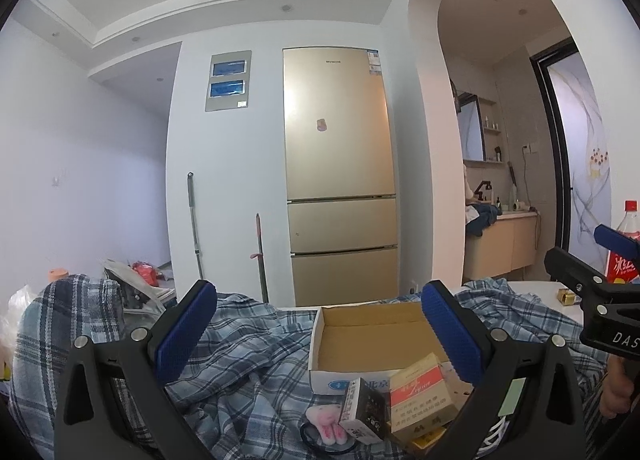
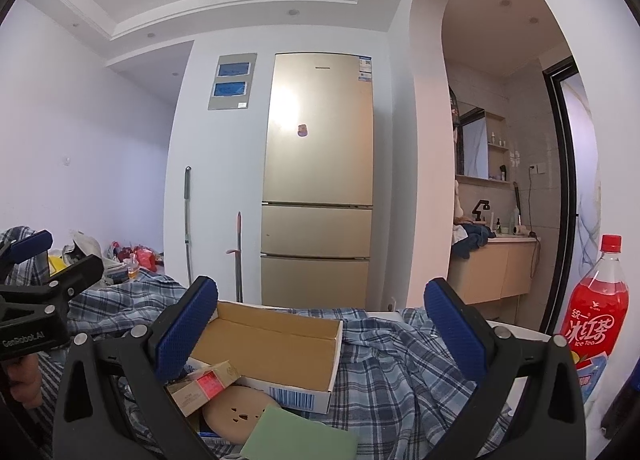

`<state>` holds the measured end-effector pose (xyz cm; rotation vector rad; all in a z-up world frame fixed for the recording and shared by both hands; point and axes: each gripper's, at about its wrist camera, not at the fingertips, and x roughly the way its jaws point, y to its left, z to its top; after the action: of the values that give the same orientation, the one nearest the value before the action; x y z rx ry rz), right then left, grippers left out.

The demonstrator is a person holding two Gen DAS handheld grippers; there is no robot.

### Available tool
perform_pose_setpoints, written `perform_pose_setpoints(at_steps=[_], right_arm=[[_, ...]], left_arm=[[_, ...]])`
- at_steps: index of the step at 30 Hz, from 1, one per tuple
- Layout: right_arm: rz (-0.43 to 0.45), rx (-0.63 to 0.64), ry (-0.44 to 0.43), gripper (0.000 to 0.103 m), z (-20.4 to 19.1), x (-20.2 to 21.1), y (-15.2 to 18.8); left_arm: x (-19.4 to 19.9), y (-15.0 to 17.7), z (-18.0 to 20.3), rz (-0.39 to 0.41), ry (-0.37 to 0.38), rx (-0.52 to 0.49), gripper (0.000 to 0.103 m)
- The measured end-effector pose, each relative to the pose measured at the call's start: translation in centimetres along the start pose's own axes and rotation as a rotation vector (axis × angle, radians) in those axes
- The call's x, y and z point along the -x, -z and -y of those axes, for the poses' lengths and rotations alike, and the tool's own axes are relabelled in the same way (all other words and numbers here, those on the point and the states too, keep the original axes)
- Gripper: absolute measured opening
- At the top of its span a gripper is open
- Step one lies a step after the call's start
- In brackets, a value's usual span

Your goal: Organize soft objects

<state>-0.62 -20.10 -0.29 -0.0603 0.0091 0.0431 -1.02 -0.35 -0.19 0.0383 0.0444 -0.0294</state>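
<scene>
The left tool (image 1: 320, 334) hovers with fingers spread wide and empty above the rumpled blue-and-white plaid cloth (image 1: 248, 356), which covers the surface beneath both tools. Just ahead lies a shallow open cardboard box (image 1: 372, 340), nothing visible inside; small cartons (image 1: 422, 396) and a pink plush toy (image 1: 328, 424) lie before it. The right tool (image 2: 322, 330) likewise gapes, holding nothing, over the cloth.

A gold three-door fridge (image 1: 340, 176) stands straight ahead, beyond the jaws, with a mop handle (image 1: 195, 216) leaning on the wall left of it. An open cardboard box (image 1: 372, 336) lies between the jaws, small cartons (image 1: 420, 396) just before it. A red iced-tea bottle (image 2: 596, 308) stands outside the right jaw.
</scene>
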Motion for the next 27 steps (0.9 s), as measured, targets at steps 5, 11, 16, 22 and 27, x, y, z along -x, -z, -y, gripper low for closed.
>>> perform_pose_setpoints(at_steps=[5, 11, 16, 22, 27], right_arm=[[-0.051, 0.005, -0.004, 0.103, 0.1, -1.0, 0.2], [-0.062, 0.01, -0.002, 0.103, 0.0, -1.1, 0.3], [-0.049, 0.012, -0.006, 0.103, -0.1, -0.8, 0.2], [-0.024, 0.015, -0.017, 0.103, -0.4, -0.2, 0.1], [-0.019, 0.039, -0.029, 0.103, -1.1, -0.1, 0.0]], left_arm=[[-0.4, -0.2, -0.3, -0.026, 0.03, 0.016, 0.103], [-0.6, -0.4, 0.0, -0.029, 0.029, 0.003, 0.103], [-0.9, -0.1, 0.1, -0.045, 0.035, 0.01, 0.103], [-0.9, -0.1, 0.4, -0.048, 0.028, -0.006, 0.103], [-0.8, -0.2, 0.6, -0.042, 0.029, -0.015, 0.103]])
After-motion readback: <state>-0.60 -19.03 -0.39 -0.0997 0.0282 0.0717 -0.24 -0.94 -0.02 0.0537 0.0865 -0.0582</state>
